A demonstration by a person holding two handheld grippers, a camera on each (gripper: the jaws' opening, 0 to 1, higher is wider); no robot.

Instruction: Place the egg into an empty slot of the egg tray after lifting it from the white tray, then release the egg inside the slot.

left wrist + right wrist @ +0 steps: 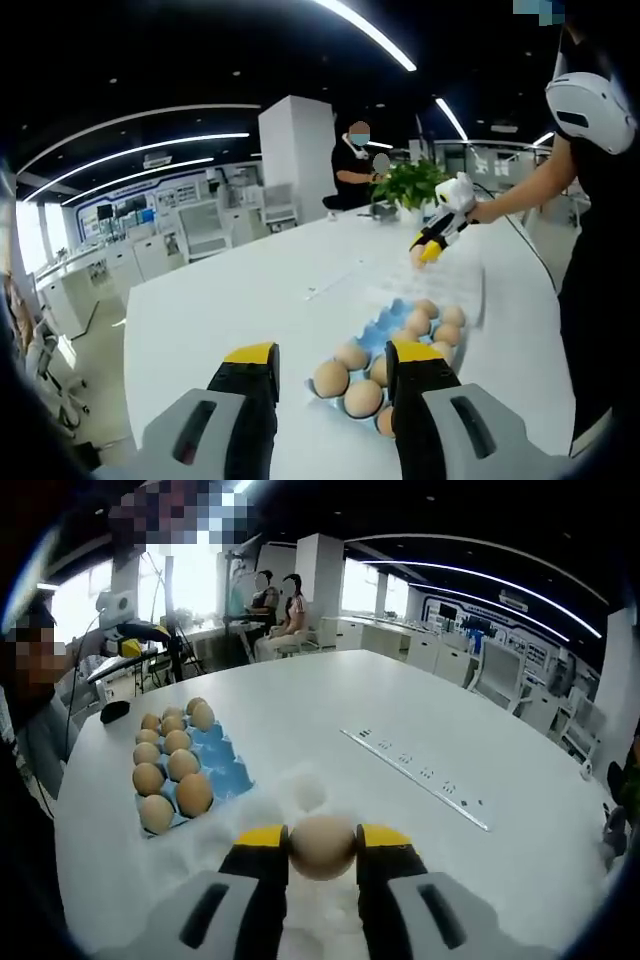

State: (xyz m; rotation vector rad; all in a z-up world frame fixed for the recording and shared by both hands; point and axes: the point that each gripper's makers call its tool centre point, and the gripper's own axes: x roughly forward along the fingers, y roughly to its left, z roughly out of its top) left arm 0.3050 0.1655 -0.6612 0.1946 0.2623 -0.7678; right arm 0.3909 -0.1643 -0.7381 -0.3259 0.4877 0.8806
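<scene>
In the right gripper view my right gripper [322,852] is shut on a tan egg [322,846], held just above the bumpy white tray [300,792]. To its left lies the blue egg tray [222,758] with several tan eggs and a few bare slots on the side nearer the white tray. In the left gripper view my left gripper [335,362] stands open with nothing between its yellow-tipped jaws, close in front of the blue egg tray [385,322]. Beyond it, a person's hand holds the right gripper [432,245] over the white tray [465,282].
Everything rests on a large white round table [400,700]. A long flat strip [415,773] lies across it right of the trays. A potted plant [410,185] stands at the table's far edge. The person [600,230] stands at the table's right side; two people sit farther back.
</scene>
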